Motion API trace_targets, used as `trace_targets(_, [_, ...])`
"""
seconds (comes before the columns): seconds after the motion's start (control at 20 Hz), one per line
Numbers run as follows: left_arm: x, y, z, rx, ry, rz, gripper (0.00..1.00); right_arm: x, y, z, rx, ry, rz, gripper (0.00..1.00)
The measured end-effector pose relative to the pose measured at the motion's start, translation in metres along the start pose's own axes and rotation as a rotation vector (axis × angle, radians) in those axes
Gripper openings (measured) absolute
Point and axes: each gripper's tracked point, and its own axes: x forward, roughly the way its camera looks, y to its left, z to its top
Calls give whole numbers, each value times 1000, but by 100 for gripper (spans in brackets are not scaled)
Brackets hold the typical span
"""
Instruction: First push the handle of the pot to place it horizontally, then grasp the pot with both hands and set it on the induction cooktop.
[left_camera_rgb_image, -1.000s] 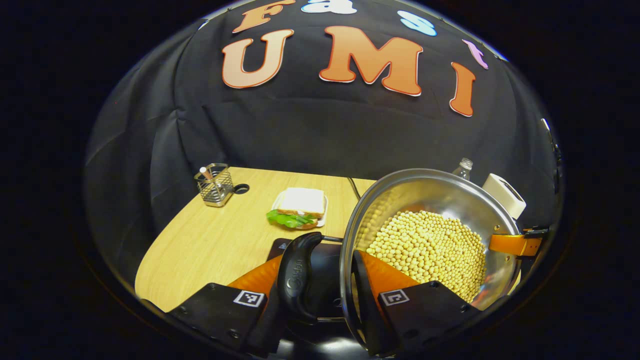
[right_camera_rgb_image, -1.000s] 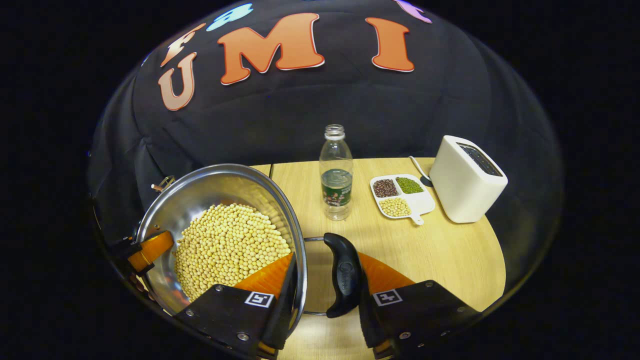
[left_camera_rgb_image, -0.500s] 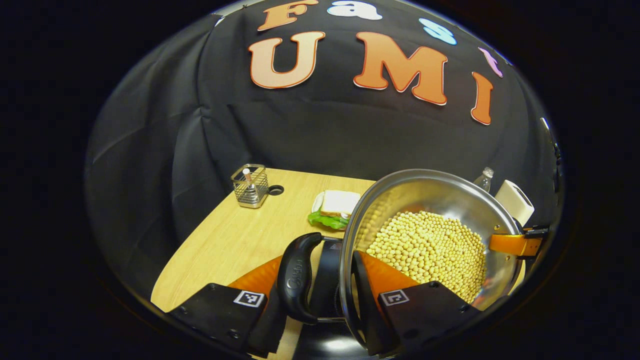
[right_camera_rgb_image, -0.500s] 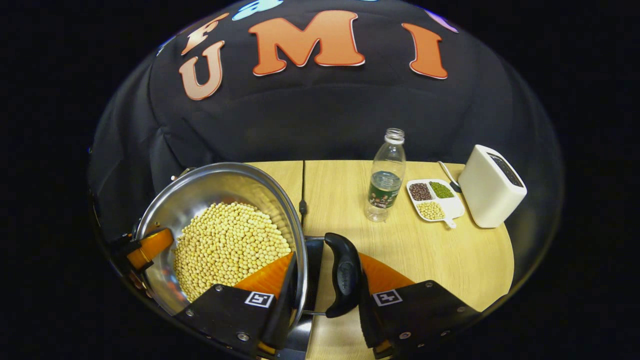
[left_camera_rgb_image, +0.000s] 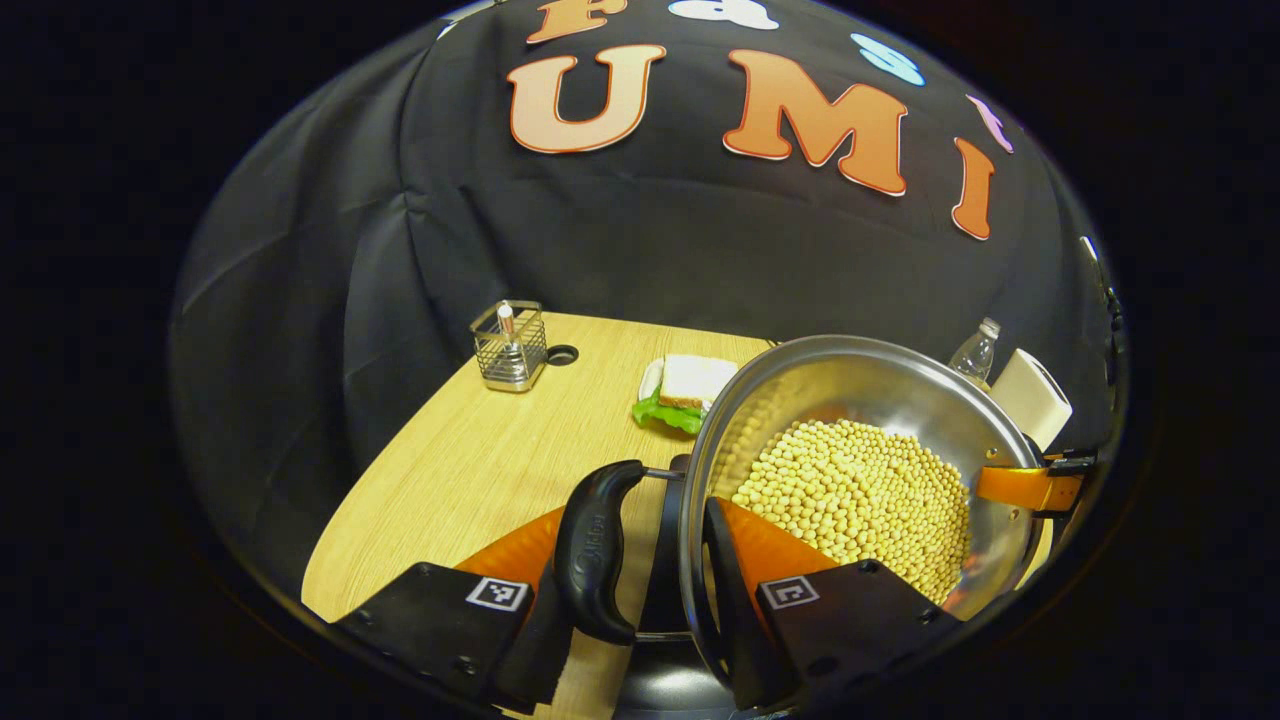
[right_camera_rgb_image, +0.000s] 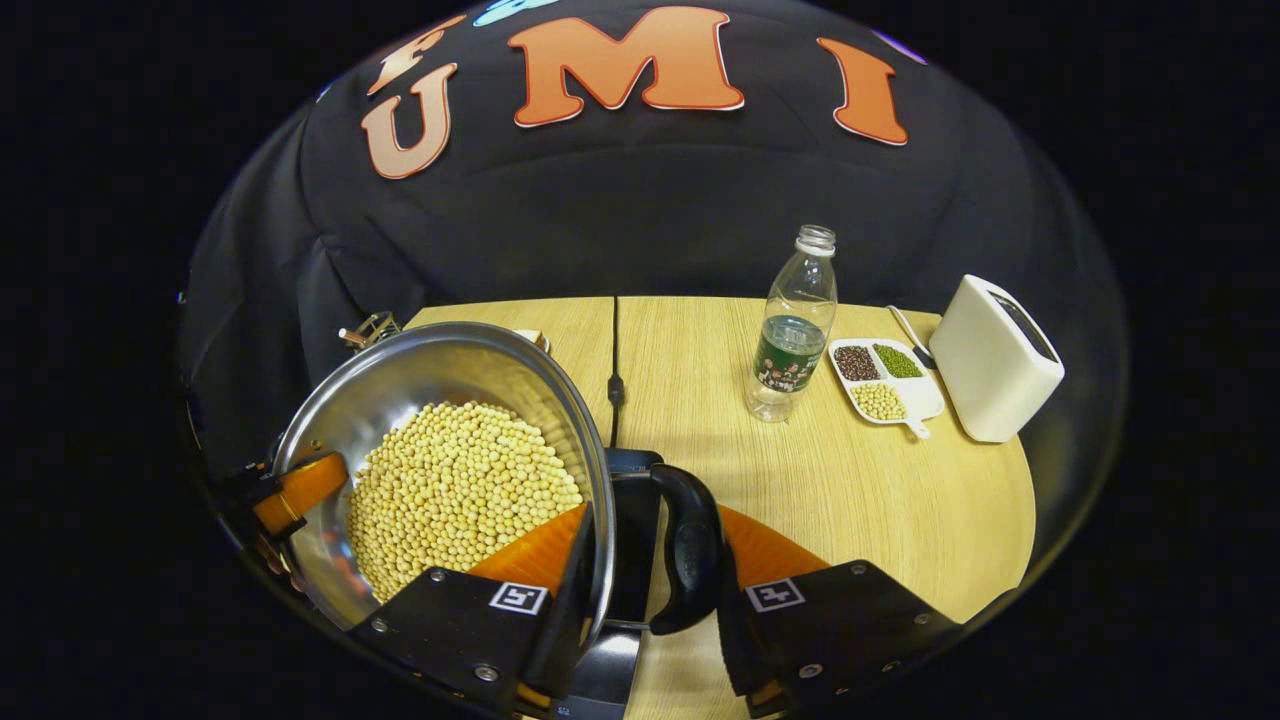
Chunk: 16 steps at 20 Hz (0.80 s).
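Left gripper view: left gripper (left_camera_rgb_image: 650, 585) clamped across the pot (left_camera_rgb_image: 860, 380) rim and its black handle (left_camera_rgb_image: 592, 560). Right gripper (right_camera_rgb_image: 648, 590) clamped the same way on the opposite handle (right_camera_rgb_image: 688, 560). Pot, full of soybeans (right_camera_rgb_image: 455, 480), looks held clear of the bench (right_camera_rgb_image: 800, 490). Cooktop (right_camera_rgb_image: 632, 520) shows dark directly beneath the rim, so the remaining move looks mostly straight down, both sides level.

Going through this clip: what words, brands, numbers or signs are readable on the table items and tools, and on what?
No text is legible.
Black handle of the pot: raised brand mark, too blurred to read.
Bottle: dark label with print, too small to read.
Square marker on a gripper finger: a black-and-white code pattern, no letters.
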Motion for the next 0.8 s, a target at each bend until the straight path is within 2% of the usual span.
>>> trace_targets(0.15, [11,-1,-7,-5,9,-8,72,3,6,-4,4,10,-8,53])
trace_targets(0.2, [13,-1,-8,-2,12,-9,67,5,7,-4,4,20,-7,58])
trace_targets(0.3, [14,-3,-4,-3,8,-8,70,3,3,0,6,21,-9,58])
trace_targets(0.55, [10,-2,-8,-10,9,-5,67,6,5,-1,8,20,-12,58])
trace_targets(0.6, [10,-2,-8,-11,7,-1,72,7,4,-2,2,22,-10,58])
trace_targets(0.65, [9,-3,-6,-10,6,1,72,7,4,-2,3,22,-9,53])
trace_targets(0.7, [8,-3,-5,-12,7,2,70,9,4,-3,4,23,-10,58])
trace_targets(0.75, [7,-4,-4,-14,12,2,67,9,4,-3,7,26,-11,53])
trace_targets(0.8, [7,-4,-3,-17,16,3,67,8,4,-2,6,30,-13,58])
